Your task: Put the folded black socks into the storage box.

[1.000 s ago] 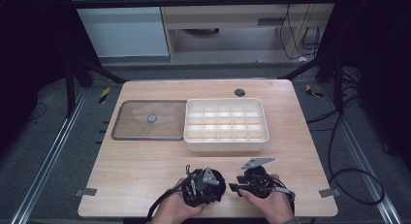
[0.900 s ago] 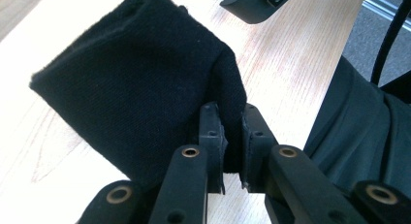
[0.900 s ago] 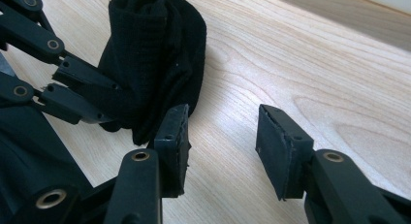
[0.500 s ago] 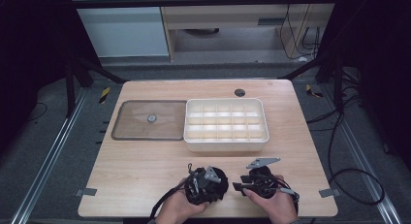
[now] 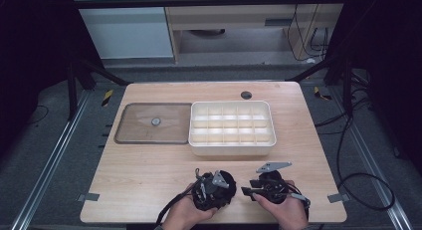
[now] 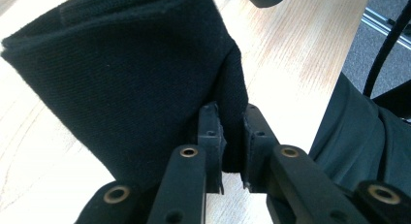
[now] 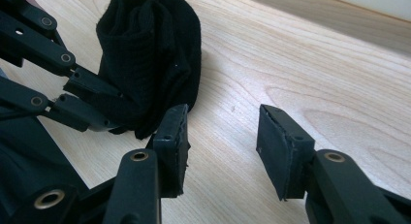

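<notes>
A black cloth (image 6: 131,73), folded into a bundle, is clamped at its edge between the closed jaws of the left tongs (image 6: 231,136). In the right gripper view the cloth (image 7: 150,59) is seen just beyond the left jaw of the right tongs (image 7: 223,136), whose jaws stand apart over bare desk (image 7: 300,54) with nothing between them. In the high view both tongs (image 5: 211,187) (image 5: 249,191) are held side by side at the near desk edge, with a white compartment tray (image 5: 231,149) well beyond them.
</notes>
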Demonstrator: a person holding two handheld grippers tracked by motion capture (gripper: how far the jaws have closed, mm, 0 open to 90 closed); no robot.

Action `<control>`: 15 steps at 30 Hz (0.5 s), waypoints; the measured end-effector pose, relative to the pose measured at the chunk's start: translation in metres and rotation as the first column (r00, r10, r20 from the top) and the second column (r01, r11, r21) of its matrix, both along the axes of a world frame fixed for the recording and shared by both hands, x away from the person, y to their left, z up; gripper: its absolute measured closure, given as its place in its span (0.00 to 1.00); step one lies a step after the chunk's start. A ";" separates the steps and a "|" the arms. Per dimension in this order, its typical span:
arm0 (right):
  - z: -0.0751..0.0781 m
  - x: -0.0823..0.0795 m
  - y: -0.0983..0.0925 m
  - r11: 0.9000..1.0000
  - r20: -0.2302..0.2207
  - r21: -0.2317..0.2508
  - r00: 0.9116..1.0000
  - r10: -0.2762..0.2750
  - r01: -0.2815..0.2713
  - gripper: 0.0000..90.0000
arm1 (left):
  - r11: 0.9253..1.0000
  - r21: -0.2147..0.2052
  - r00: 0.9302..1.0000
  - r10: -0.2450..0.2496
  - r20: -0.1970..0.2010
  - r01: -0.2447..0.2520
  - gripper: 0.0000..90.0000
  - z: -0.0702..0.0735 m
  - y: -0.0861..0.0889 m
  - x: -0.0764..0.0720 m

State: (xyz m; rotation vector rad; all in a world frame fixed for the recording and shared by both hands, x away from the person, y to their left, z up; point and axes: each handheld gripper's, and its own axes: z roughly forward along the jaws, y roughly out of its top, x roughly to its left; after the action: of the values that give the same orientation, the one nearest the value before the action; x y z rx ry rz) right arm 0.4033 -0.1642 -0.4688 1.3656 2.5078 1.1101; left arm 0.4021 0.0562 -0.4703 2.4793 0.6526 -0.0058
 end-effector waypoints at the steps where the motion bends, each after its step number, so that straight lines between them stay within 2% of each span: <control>1: 0.000 0.000 -0.001 1.000 0.009 -0.005 1.000 -0.001 0.001 0.61 | 1.000 -0.001 1.000 0.002 0.000 -0.002 0.88 0.000 0.000 0.000; 4: 0.001 -0.001 -0.003 1.000 0.007 -0.001 1.000 -0.010 0.010 0.60 | 1.000 -0.015 1.000 0.009 -0.002 -0.009 0.81 0.002 0.000 -0.002; 15: 0.004 -0.002 -0.006 1.000 0.009 0.004 1.000 -0.015 0.015 0.58 | 1.000 -0.021 1.000 0.012 0.010 -0.012 0.69 0.005 0.000 -0.003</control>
State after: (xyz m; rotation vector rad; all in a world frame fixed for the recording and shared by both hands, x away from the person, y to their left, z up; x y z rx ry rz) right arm 0.4015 -0.1702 -0.4649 1.3746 2.4866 1.1163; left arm 0.3991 0.0563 -0.4650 2.4542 0.6595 0.0051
